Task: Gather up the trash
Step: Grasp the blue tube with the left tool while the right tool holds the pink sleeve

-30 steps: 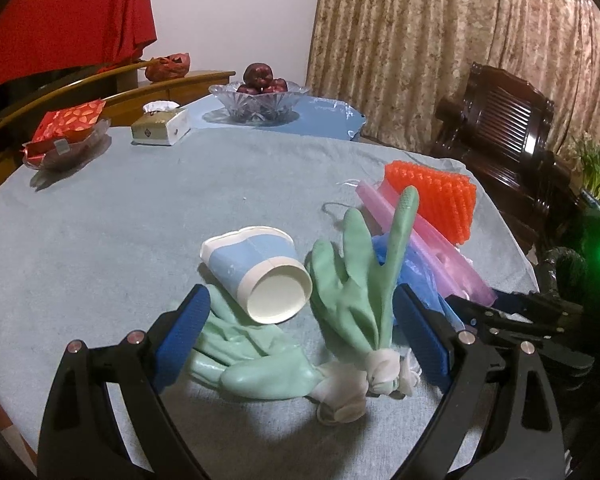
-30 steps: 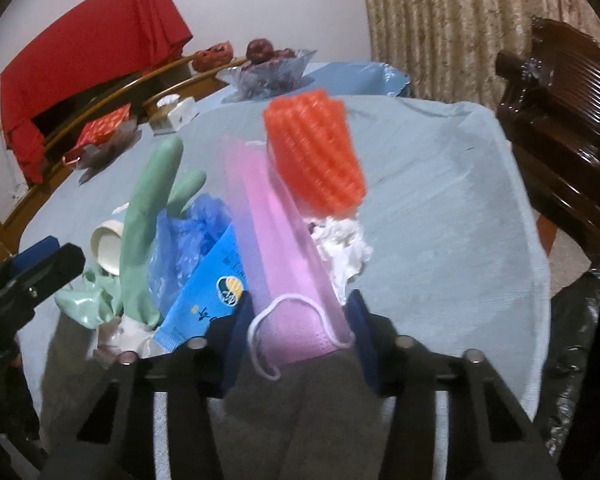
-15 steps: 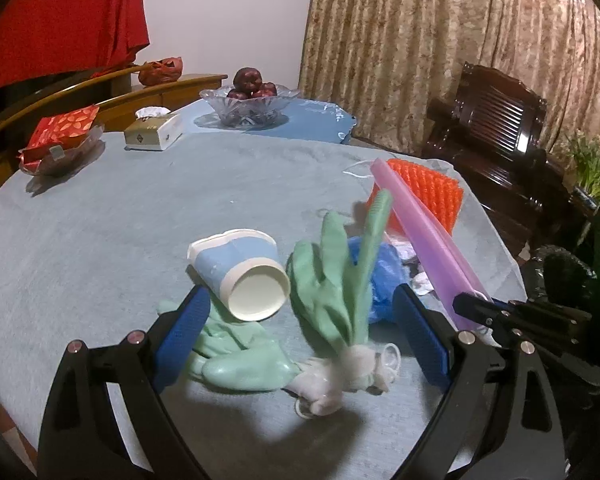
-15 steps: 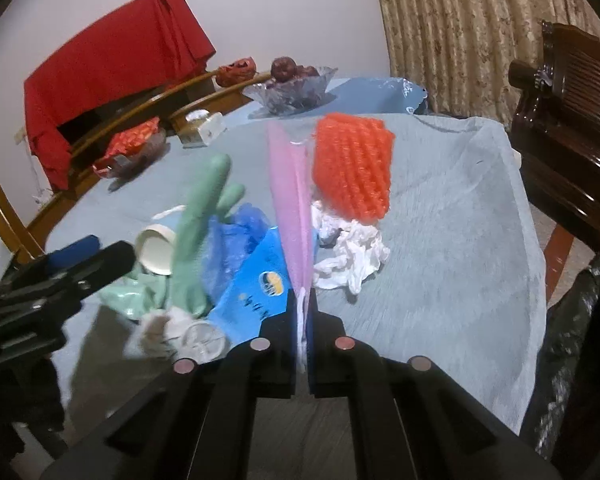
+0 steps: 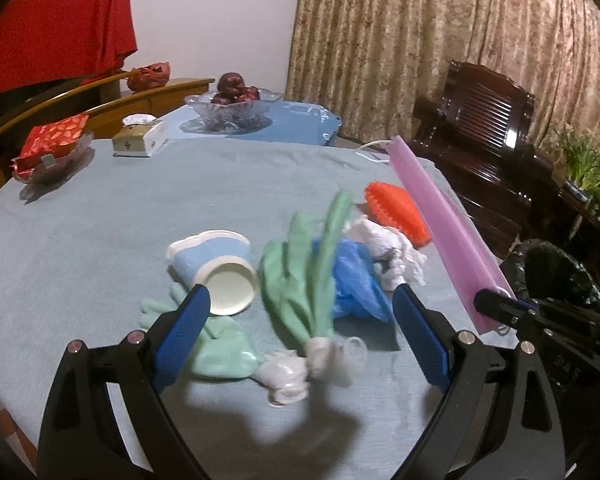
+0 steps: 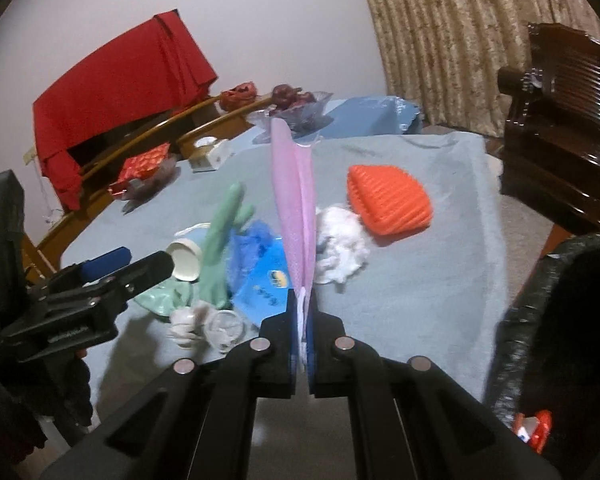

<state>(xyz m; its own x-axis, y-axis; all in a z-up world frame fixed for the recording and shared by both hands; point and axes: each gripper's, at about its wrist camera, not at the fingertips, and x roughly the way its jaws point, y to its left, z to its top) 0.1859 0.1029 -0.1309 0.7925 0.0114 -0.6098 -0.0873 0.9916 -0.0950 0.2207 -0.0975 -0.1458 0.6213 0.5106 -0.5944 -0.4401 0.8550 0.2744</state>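
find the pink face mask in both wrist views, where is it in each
Left wrist: the pink face mask runs as a long diagonal strip at right, its lower end pinched in the right gripper.
Right wrist: the mask stands edge-on at centre, rising from the shut right gripper.
Shared landmark: the orange ribbed piece lies on the table beside the mask in both views.

The counter (image 5: 100,232) is covered in matt blue cloth. A glossy dark wooden chair (image 5: 488,120), a ribbed orange plastic piece (image 6: 388,204) and crumpled white tissue (image 6: 340,248) are seen.
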